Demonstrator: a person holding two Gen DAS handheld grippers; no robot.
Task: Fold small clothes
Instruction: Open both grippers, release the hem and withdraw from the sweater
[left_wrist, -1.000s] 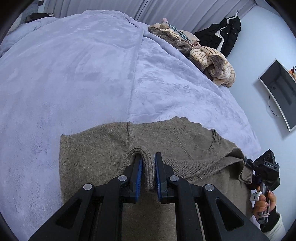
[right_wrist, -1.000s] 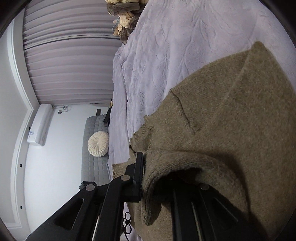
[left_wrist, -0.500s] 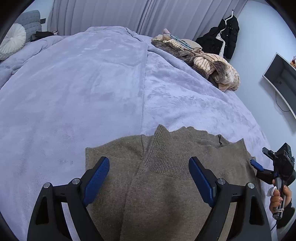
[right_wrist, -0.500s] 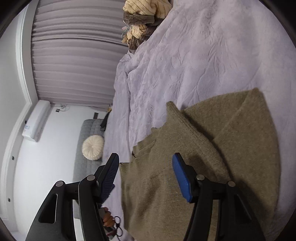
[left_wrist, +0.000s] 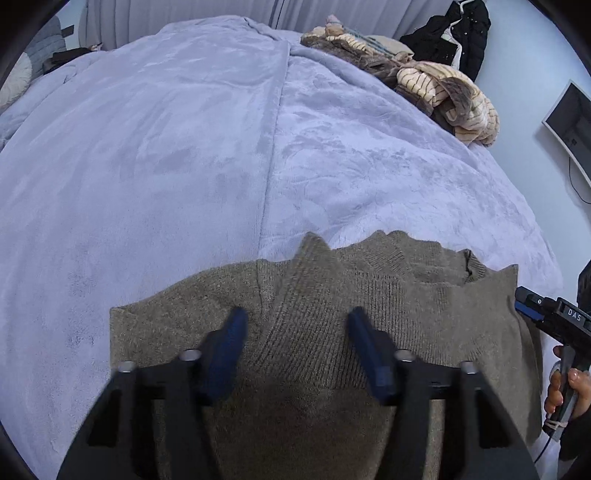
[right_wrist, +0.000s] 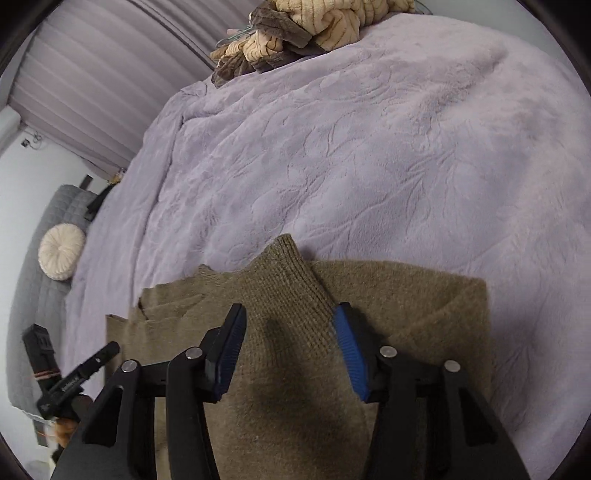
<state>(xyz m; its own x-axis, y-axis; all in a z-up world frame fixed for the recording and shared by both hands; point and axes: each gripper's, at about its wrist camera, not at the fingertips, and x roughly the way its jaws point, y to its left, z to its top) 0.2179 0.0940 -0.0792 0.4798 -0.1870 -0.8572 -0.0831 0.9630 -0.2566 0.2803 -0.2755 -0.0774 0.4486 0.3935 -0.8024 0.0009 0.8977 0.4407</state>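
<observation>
Both tools, spread wide, hover over the folded sweater.

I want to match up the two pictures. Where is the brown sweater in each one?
Left wrist view: the brown sweater fills the bottom middle, lying on the purple blanket under the open left hand-held gripper.
Right wrist view: the brown sweater sits at bottom center, under the open right hand-held gripper.
Shared landmark: the pile of striped clothes at the bed's far end.
</observation>
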